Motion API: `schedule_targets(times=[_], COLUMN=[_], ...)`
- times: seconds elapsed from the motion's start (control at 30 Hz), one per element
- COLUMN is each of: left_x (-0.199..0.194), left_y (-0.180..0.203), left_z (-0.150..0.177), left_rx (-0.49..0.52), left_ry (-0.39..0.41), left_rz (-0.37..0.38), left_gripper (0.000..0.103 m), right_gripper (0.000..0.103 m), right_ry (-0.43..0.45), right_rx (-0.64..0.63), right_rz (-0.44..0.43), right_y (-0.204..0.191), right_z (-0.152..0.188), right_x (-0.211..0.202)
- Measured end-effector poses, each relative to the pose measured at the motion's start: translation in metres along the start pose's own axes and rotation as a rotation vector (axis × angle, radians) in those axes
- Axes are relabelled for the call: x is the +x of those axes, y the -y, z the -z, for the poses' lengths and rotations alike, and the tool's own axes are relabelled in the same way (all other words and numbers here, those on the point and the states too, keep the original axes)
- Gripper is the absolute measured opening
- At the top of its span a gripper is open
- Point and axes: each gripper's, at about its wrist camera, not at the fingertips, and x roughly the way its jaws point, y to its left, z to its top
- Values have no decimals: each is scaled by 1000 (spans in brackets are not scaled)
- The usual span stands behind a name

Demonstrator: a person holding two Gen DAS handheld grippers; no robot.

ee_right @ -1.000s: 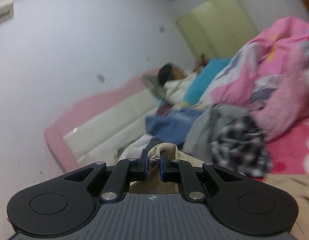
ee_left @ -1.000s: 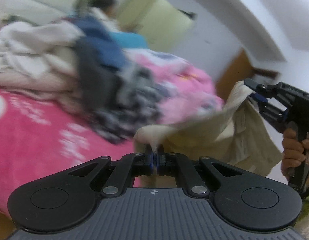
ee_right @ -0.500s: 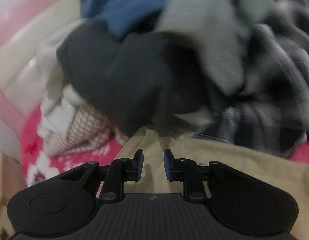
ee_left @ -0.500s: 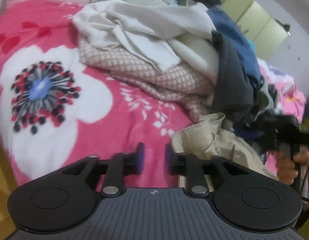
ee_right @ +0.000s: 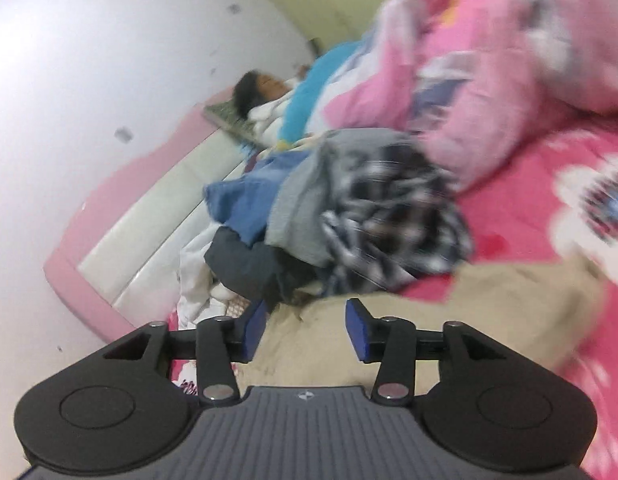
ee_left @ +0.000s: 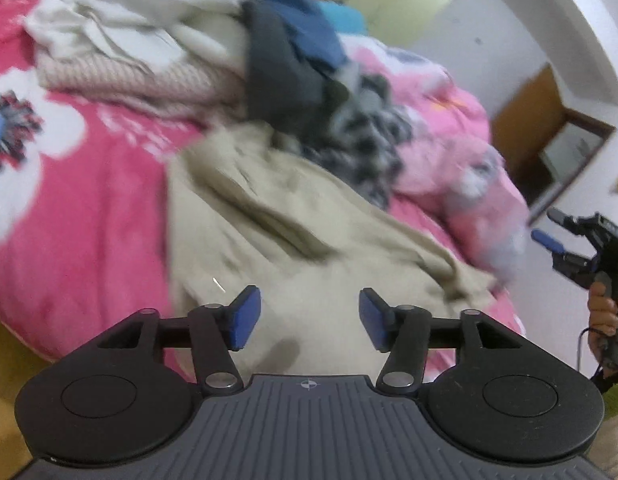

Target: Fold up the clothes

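Note:
A beige garment (ee_left: 285, 240) lies crumpled on the pink flowered bedspread (ee_left: 89, 200); it also shows in the right wrist view (ee_right: 489, 308). My left gripper (ee_left: 305, 318) is open and empty just above its near part. My right gripper (ee_right: 305, 328) is open and empty over the garment's edge; it also shows at the far right of the left wrist view (ee_left: 553, 228), held off the bed's side. Behind the garment is a pile of clothes (ee_left: 213, 52): white, patterned beige, dark grey, blue and black-and-white plaid (ee_right: 389, 224).
A pink quilt (ee_right: 489, 72) is heaped on the bed beside the pile. A person (ee_right: 265, 92) lies at the head of the bed by the pink headboard (ee_right: 121, 216). A wooden door (ee_left: 521, 116) stands past the bed.
Both grippers let go of the beige garment, which dropped onto the bed, and their jaws opened wide. Both have pulled back from it.

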Motion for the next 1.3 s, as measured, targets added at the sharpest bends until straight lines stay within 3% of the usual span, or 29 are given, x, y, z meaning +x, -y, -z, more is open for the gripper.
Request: schedule_targets(times=[0.13, 0.2, 0.33, 0.47, 0.53, 0.67, 0.7, 0.77, 0.83, 1.0, 1.17, 1.23, 1.3], left_x=[7, 17, 34, 47, 50, 49, 48, 49, 49, 25, -20, -25, -16], left_y=[9, 5, -4, -10, -10, -9, -10, -10, -9, -5, -13, -23, -40], left_z=[29, 34, 32, 29, 28, 25, 24, 19, 15, -7, -27, -28, -24], left_rx=[-34, -83, -184, -258, -266, -269, -268, -257, -239, -193, -180, -187, -210], left_ry=[-35, -48, 3, 60, 92, 173, 193, 214, 236, 357, 489, 483, 397], left_rz=[-12, -45, -97, -144, -157, -192, -191, -196, -200, -161, -119, -127, -146], left_gripper=[61, 61, 61, 61, 59, 40, 26, 16, 9, 8, 7, 7, 8], right_gripper=[61, 65, 67, 67, 67, 65, 62, 18, 10, 8, 8, 7, 7], right_ry=[-10, -45, -106, -89, -61, -45, -37, -11, 8, 31, -44, -82, -135], right_rx=[104, 191, 461, 596, 596, 618, 617, 622, 592, 497, 389, 334, 257], right_rz=[19, 11, 15, 24, 28, 66, 65, 41, 33, -8, -86, -96, -24], right_y=[34, 53, 104, 128, 133, 148, 151, 155, 146, 102, 44, 26, 20], right_z=[44, 67, 106, 112, 102, 90, 89, 89, 87, 82, 100, 113, 131], right_x=[-46, -33, 5, 39, 54, 92, 101, 111, 111, 74, 36, 29, 38])
